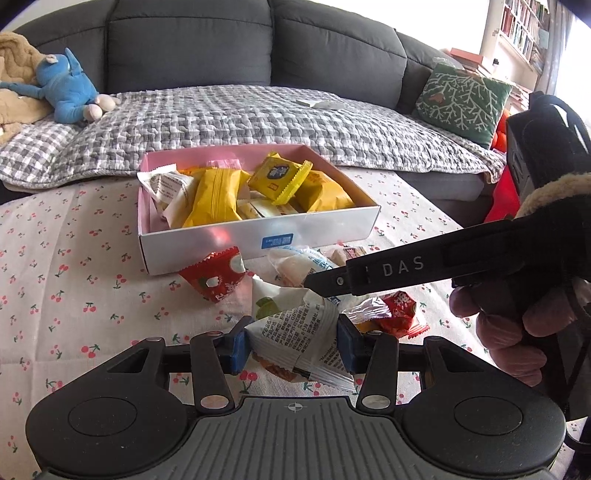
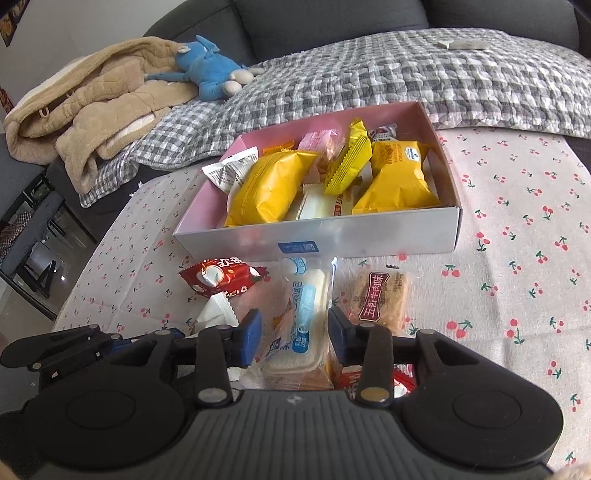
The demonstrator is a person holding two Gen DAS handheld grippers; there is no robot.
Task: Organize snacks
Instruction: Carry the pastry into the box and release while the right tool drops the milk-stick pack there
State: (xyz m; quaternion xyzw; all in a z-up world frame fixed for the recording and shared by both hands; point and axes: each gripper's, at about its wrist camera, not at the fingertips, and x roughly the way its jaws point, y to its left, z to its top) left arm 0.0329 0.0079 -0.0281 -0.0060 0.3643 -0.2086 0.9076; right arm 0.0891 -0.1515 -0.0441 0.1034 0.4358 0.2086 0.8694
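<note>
Pretty clearly someone's living room at home. There's a big dark grey sofa (image 1: 258,40) across the back with a grey-and-white checked quilt (image 1: 258,118) spread over the seat, a blue stuffed toy (image 1: 68,88) flopped on it next to a crumpled tan fleece jacket (image 2: 92,107), plus a green cushion with a white branch pattern (image 1: 463,98) at the far end. Off in the corner you can see a bookshelf (image 1: 521,29) packed with books by a bright window. The surface up front has a cherry-print tablecloth (image 1: 74,266) on it, very homey, not a shop or office at all.
</note>
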